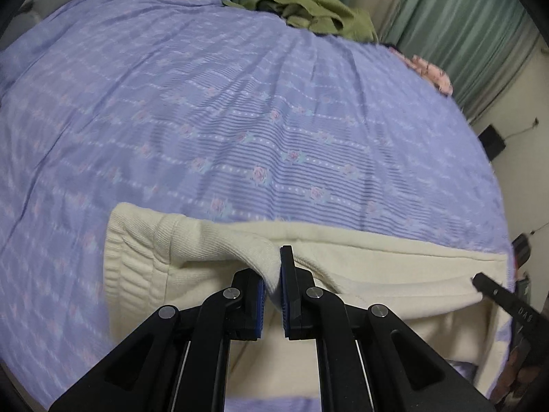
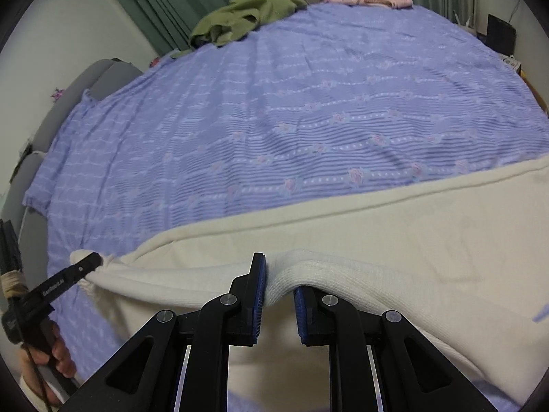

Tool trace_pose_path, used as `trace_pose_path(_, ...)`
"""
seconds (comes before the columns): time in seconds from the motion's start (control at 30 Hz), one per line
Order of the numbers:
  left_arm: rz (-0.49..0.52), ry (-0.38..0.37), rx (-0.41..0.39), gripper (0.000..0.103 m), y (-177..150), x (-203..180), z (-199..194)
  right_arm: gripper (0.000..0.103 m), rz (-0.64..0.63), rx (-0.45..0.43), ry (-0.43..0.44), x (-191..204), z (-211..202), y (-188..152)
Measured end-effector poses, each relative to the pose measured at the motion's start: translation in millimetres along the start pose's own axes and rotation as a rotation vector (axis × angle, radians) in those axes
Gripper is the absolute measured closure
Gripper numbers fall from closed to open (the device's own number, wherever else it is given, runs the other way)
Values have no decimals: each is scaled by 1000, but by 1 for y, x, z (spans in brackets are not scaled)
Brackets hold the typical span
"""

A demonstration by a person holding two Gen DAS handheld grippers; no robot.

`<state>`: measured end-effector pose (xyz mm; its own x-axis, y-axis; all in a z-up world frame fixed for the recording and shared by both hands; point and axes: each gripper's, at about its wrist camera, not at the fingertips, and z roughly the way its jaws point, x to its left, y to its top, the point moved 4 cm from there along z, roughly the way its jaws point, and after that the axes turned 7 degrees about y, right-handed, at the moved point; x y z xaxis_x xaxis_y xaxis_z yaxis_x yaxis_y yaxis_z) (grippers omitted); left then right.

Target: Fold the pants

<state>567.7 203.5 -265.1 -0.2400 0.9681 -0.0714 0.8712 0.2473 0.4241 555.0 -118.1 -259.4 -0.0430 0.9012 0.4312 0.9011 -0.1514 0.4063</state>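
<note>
Cream knit pants (image 1: 377, 261) lie along the near edge of a bed covered with a lilac flowered sheet (image 1: 223, 110). My left gripper (image 1: 272, 274) is shut on a ribbed edge of the pants, a fold pinched between its blue pads. My right gripper (image 2: 279, 286) is shut on another ribbed fold of the pants (image 2: 394, 233). In the right wrist view the left gripper's fingers (image 2: 87, 262) grip the pants' left end. In the left wrist view the right gripper's finger (image 1: 487, 283) shows at the pants' right end.
An olive green garment (image 1: 308, 10) lies bunched at the far edge of the bed, with a pink flowered cloth (image 1: 432, 72) further right. Green curtains (image 1: 463, 17) hang behind. A grey headboard (image 2: 89, 82) stands at the left. A dark box (image 2: 501, 32) sits beyond the far right corner.
</note>
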Motion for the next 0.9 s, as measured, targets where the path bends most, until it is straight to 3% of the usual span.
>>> trace_pose_path(0.13, 50, 39, 14, 93, 10, -9, 28, 86, -26, 32, -24, -8, 35, 12)
trace_pose_path(0.3, 39, 72, 46, 90, 10, -9, 58, 85, -51, 65, -60, -14, 66, 16)
trace_pose_path(0.33, 39, 75, 50, 88, 9, -9, 60, 83, -53, 71, -71, -13, 69, 16)
trace_pose_path(0.37, 43, 85, 56, 86, 9, -10, 61, 75, -55, 79, -81, -12, 70, 14)
trace_pose_path(0.4, 55, 108, 61, 78, 8, -10, 60, 68, -57, 82, -68, -9, 70, 13)
trace_pose_path(0.43, 57, 133, 50, 52, 9, -9, 56, 50, -61, 78, -41, -4, 68, 11)
trace_pose_path(0.47, 55, 153, 20, 36, 10, -8, 48, 38, -69, 63, -12, 3, 63, 10)
trace_pose_path(0.5, 43, 163, -40, 18, 13, -4, 33, 36, -83, 41, 1, 9, 55, 9)
trace_pose_path(0.57, 31, 154, -93, 16, 15, 0, 12, 35, -117, -1, 13, 24, 40, 7)
trace_pose_path(0.67, 33, 106, -85, 16, 8, 3, -15, 35, -163, -43, 40, 43, 16, 2)
trace_pose_path(0.9, 158, 80, -138, 16, -40, -9, -101, 35, -236, -117, 52, 76, -66, -35)
